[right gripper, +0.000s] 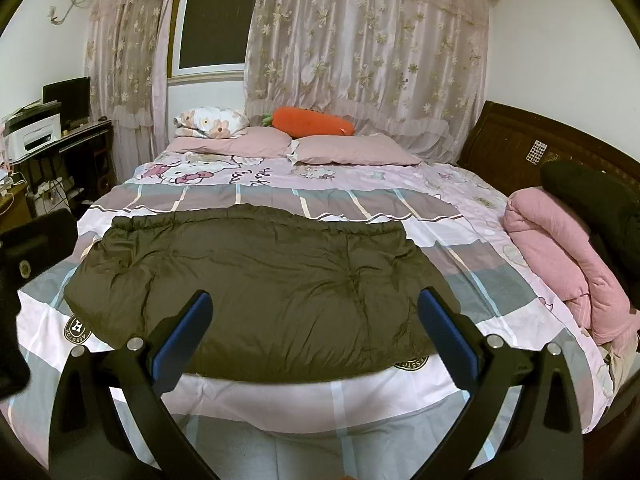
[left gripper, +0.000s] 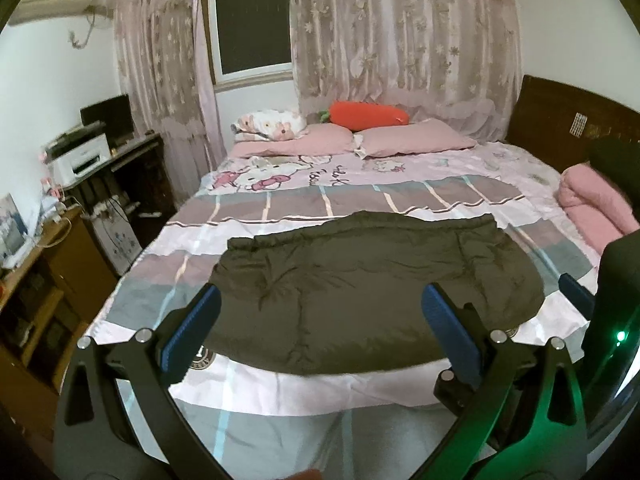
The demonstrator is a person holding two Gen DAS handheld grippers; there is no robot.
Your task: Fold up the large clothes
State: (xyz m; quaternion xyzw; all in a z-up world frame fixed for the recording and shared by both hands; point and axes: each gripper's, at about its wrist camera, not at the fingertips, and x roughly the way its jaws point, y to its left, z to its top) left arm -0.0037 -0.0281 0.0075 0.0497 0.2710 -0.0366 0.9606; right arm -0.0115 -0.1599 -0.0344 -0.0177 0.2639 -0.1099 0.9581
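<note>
- The bed (left gripper: 248, 380) fills both views, covered by a pink, grey and white checked quilt with cartoon cats printed near its far end.
- Floral lace curtains (right gripper: 360, 52) hang behind the bed, parted around a dark window (right gripper: 216, 12).
- A dark olive padded jacket (right gripper: 260, 280) lies flat across the near half of the quilt, its gathered hem toward the pillows and round badges showing at its near corners.
- A folded pink blanket (right gripper: 560, 248) sits at the bed's right edge, beside the wooden headboard (right gripper: 520, 140).
- Two pink pillows (right gripper: 352, 150) lie at the far end, with an orange carrot plush (right gripper: 316, 122) resting on them.
- The left claw (left gripper: 320, 320) hovers above the jacket's near edge, blue pads spread wide apart, holding nothing.
- The right claw (right gripper: 316, 324) hovers likewise over the jacket, pads wide apart and empty.
</note>
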